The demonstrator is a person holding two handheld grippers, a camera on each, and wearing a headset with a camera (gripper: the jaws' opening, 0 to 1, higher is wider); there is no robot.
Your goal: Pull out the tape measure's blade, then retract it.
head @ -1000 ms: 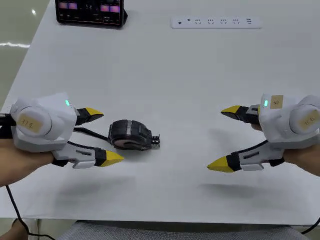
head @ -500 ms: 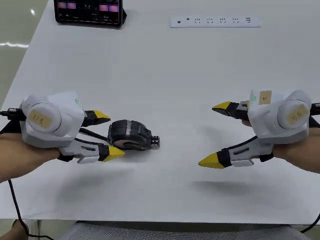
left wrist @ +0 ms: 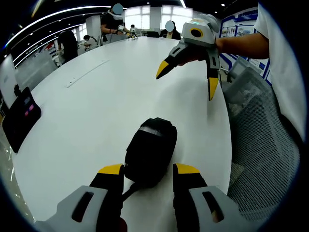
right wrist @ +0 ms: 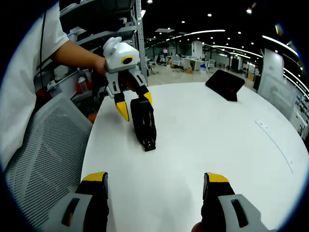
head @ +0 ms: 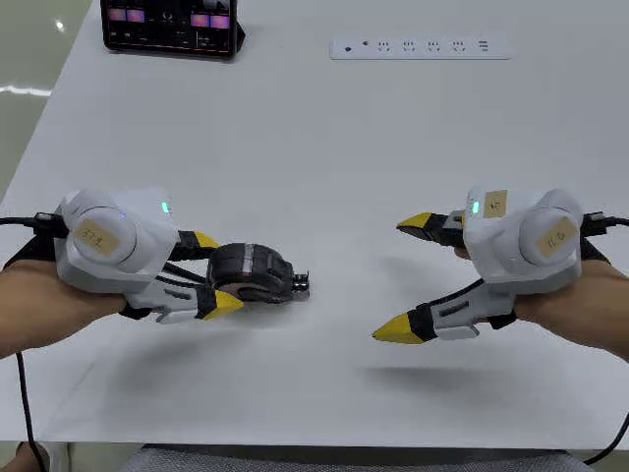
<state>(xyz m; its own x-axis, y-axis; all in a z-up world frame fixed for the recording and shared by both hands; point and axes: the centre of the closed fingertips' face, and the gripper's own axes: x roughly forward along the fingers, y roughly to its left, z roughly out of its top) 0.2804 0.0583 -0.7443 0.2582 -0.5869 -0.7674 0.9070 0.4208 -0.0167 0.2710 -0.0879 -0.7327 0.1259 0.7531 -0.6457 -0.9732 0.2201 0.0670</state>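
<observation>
Black tape measure point(head: 254, 272) lies on the white table point(head: 324, 147), blade fully in, its rear between the left gripper's point(head: 215, 271) yellow-tipped jaws; whether they clamp the case cannot be told. Right gripper point(head: 405, 277) is well apart, jaws spread wide, holding nothing.

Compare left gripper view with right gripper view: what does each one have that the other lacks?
Left gripper view: back of the tape measure case between the left gripper's jaws, the open right gripper beyond, people at the table's far end. Right gripper view: the blade hook facing the camera, blade not pulled out, shelving behind. Both: white table, tablet, mesh chair.
</observation>
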